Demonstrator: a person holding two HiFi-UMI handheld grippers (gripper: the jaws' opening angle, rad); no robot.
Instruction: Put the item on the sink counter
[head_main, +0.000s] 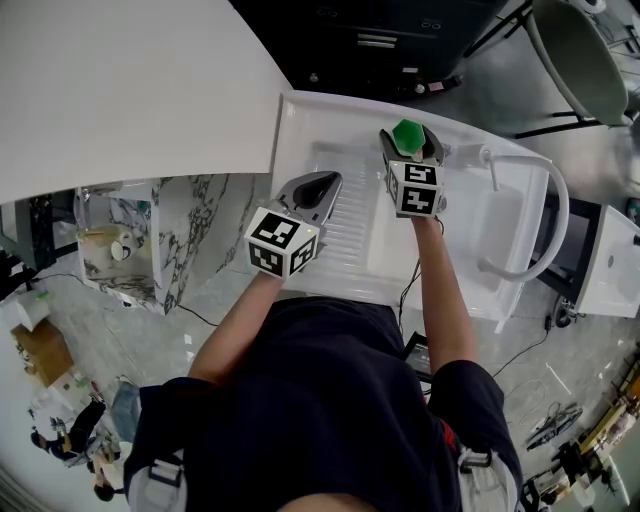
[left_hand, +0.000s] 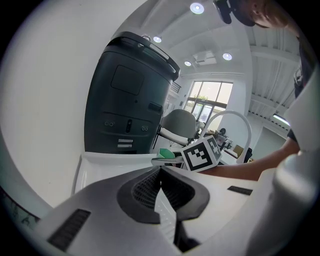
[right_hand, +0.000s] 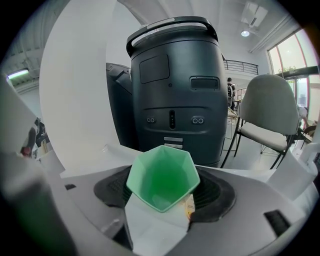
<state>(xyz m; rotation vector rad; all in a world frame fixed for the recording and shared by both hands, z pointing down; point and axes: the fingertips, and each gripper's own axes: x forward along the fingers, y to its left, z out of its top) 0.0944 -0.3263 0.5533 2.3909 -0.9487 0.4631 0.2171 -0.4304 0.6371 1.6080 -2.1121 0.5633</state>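
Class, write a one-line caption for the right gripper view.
The right gripper clamps a green cup in front of a dark grey machine.

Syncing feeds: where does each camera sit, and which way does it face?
Head view: head-mounted, steeply down at the sink counter; torso, arms, left gripper, right gripper show.
Left gripper view: on the left gripper, along shut jaws toward the dark machine; right forearm shows.
Right gripper view: on the right gripper, over its clamped green cup.
Gripper views share the machine ahead.

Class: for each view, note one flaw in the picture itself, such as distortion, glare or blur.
Head view: fisheye curves the sink counter edge. Left gripper view: black corners, window blown out. Right gripper view: green cup sharp, near fingers soft.
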